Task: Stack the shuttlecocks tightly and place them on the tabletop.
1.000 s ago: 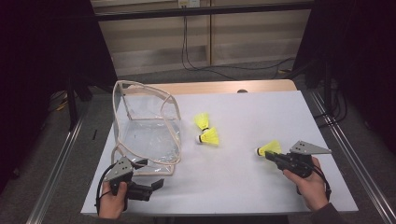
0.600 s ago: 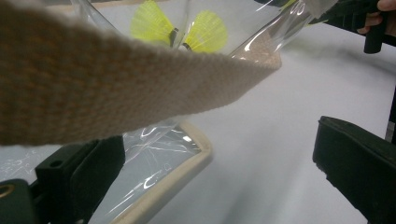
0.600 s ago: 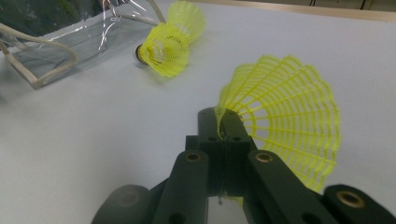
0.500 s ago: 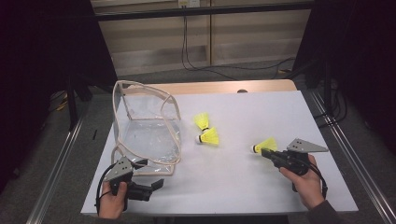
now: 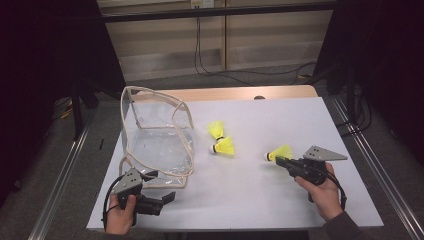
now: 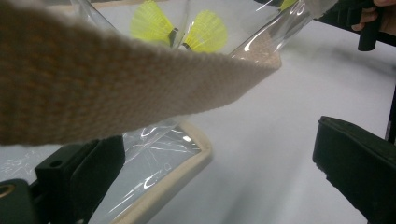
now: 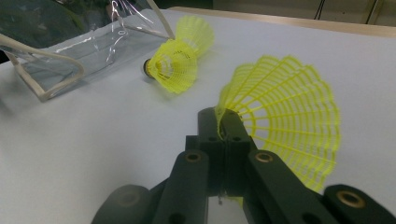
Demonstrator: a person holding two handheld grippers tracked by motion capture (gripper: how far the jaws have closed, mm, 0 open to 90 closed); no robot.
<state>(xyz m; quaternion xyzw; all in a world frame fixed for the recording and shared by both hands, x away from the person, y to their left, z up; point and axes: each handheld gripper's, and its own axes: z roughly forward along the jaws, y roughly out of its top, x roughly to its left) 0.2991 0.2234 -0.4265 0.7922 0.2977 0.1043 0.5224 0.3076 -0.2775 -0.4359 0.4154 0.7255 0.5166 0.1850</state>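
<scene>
No legible text, label or number anywhere — not on bag, shuttlecocks, table.

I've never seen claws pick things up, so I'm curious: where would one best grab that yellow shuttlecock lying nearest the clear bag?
Probably by the thin rim of its open skirt. The shuttlecock lies on its side, its small cork end toward the clear bag and its skirt flaring the other way, so come in from the skirt side, as the right claw already pinches its own shuttlecock by the mesh edge.

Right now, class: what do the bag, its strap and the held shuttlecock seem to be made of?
Bag: clear glossy plastic film, by its glare and creases. Strap: beige woven fabric, matte, weave visible. Shuttlecock in the right claw: yellow meshed skirt, likely plastic.
</scene>
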